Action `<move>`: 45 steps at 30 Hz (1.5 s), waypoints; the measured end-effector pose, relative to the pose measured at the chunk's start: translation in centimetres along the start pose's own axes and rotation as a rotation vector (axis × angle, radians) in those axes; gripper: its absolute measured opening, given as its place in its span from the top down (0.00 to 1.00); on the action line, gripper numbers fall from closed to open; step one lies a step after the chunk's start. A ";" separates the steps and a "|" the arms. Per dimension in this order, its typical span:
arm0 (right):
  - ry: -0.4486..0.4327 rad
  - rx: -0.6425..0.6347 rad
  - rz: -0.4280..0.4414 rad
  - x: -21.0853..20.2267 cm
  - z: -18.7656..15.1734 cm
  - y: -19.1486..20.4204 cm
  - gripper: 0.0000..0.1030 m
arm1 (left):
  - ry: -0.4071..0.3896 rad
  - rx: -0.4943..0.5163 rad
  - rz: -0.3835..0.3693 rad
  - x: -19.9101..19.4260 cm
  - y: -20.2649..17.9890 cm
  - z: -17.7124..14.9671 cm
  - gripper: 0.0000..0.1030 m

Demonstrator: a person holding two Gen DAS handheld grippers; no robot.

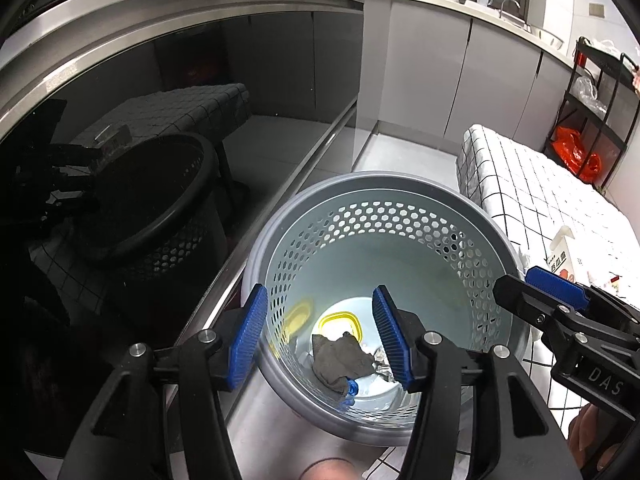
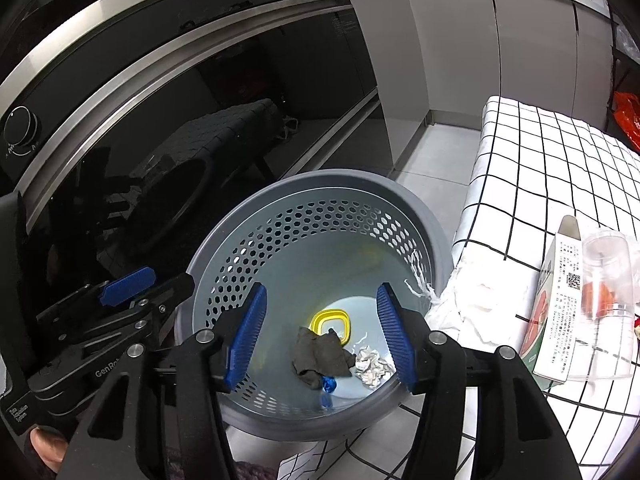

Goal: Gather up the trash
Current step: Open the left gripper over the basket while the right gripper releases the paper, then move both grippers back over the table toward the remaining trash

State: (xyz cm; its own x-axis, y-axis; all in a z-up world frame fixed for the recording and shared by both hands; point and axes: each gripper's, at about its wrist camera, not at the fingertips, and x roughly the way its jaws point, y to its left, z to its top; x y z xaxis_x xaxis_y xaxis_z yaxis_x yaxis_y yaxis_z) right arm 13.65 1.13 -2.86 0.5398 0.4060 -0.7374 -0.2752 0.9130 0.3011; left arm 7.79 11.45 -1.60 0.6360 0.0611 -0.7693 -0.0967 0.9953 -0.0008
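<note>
Down on the pale tiled floor stands a grey perforated bin, right against a glossy black oven door with steel trim. Inside lie a grey rag, a crumpled white paper, a yellow ring and a blue scrap. Both the left gripper and right gripper hover over it, jaws apart and empty. Beside it is a table with a checked cloth carrying a carton and a clear cup; grey cabinets line the wall.

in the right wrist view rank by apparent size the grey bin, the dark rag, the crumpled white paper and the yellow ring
1. grey bin
2. dark rag
3. and 4. crumpled white paper and yellow ring: too alike to rank.
</note>
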 end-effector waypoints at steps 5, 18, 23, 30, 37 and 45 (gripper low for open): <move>-0.002 0.003 0.002 0.0 0.0 0.0 0.47 | 0.002 -0.001 -0.003 0.0 0.0 0.0 0.48; -0.016 0.022 -0.010 -1.2 -0.4 -0.9 0.47 | -0.014 0.014 -0.015 -0.9 -1.1 -0.2 0.46; -0.026 0.041 -0.017 -2.0 -0.6 -1.7 0.46 | -0.020 0.016 -0.026 -1.2 -1.6 -0.4 0.45; -0.045 0.070 -0.033 -3.6 -1.3 -3.0 0.45 | -0.038 0.036 -0.037 -1.7 -2.8 -0.5 0.43; -0.076 0.103 -0.067 -5.8 -1.9 -4.9 0.43 | -0.047 0.053 -0.077 -2.1 -4.3 -0.7 0.39; -0.108 0.142 -0.097 -8.3 -3.0 -7.0 0.42 | -0.063 0.090 -0.111 -2.9 -6.7 -1.1 0.33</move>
State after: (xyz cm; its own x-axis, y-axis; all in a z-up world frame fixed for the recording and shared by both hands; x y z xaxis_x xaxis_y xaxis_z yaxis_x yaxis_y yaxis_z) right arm 8.67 -8.75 -0.63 0.6426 0.3113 -0.7001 -0.1072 0.9413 0.3201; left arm 5.74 4.48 -0.11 0.6863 -0.0475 -0.7258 0.0438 0.9988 -0.0239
